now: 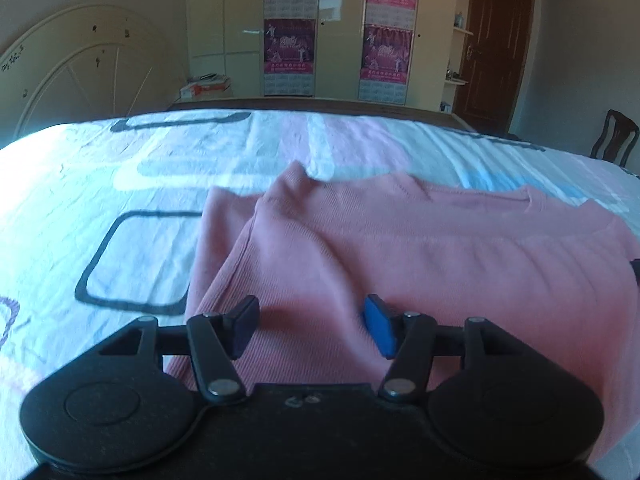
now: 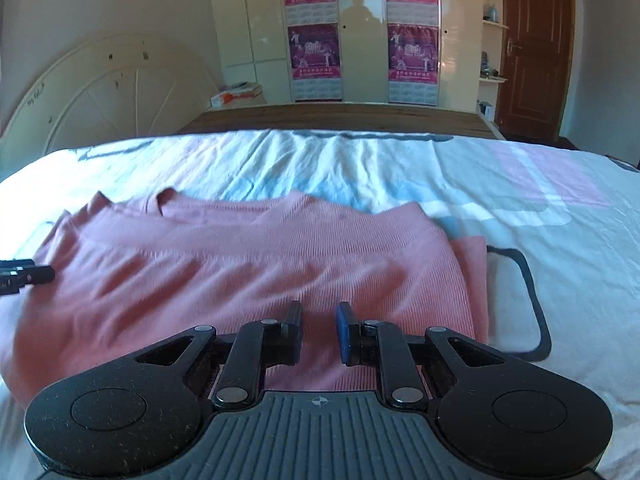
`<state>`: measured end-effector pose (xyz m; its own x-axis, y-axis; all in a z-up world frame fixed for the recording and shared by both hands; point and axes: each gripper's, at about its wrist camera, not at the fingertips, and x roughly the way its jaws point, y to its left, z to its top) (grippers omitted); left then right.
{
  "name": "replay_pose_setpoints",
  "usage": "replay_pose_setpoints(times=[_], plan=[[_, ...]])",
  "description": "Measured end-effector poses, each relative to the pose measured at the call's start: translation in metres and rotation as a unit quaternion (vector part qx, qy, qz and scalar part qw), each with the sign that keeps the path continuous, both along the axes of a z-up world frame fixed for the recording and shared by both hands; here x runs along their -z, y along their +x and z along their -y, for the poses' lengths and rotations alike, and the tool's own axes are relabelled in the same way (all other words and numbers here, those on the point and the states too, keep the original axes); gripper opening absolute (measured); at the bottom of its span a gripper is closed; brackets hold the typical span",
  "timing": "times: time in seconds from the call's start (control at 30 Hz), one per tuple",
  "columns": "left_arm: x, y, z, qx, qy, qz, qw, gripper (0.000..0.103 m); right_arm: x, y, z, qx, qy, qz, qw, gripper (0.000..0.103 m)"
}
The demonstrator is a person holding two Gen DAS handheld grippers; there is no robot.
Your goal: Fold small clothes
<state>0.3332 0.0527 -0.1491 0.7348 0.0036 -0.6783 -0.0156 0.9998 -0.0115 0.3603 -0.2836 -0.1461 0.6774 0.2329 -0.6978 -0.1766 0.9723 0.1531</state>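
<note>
Behind pink top [image 1: 400, 256] (bedsheet [image 1: 120, 256]): wardrobe [image 1: 340, 28], door [image 1: 496, 40].

Pink ribbed top [image 2: 248, 264], sleeves folded under, flat on patterned bedsheet [image 2: 560, 240]

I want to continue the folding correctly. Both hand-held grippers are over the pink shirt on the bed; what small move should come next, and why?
Probably lower both and pinch the near hem. The pink shirt lies flat on the bed with its sides folded in, and the left hand-held gripper and right hand-held gripper stand open above the near edge, holding nothing.
</note>
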Motion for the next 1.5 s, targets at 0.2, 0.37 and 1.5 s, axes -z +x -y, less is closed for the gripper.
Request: replay_pose_setpoints(times=[0.2, 0.37, 1.5], plan=[[0.004, -0.016, -0.016, -0.016, 0.002, 0.004, 0.9999, 0.060, 0.024, -0.021, 0.020, 0.029, -0.058, -0.010, 0.998, 0.017], [-0.008, -0.035, -0.015, -0.031, 0.009, 0.004, 0.9995, 0.050, 0.005, -0.036, 0.021, 0.037, -0.026, -0.012, 0.999, 0.019], [0.003, -0.031, 0.008, -0.044, -0.023, -0.014, 0.9987, 0.063, 0.008, -0.017, -0.048, -0.008, -0.019, -0.040, 0.999, 0.034]])
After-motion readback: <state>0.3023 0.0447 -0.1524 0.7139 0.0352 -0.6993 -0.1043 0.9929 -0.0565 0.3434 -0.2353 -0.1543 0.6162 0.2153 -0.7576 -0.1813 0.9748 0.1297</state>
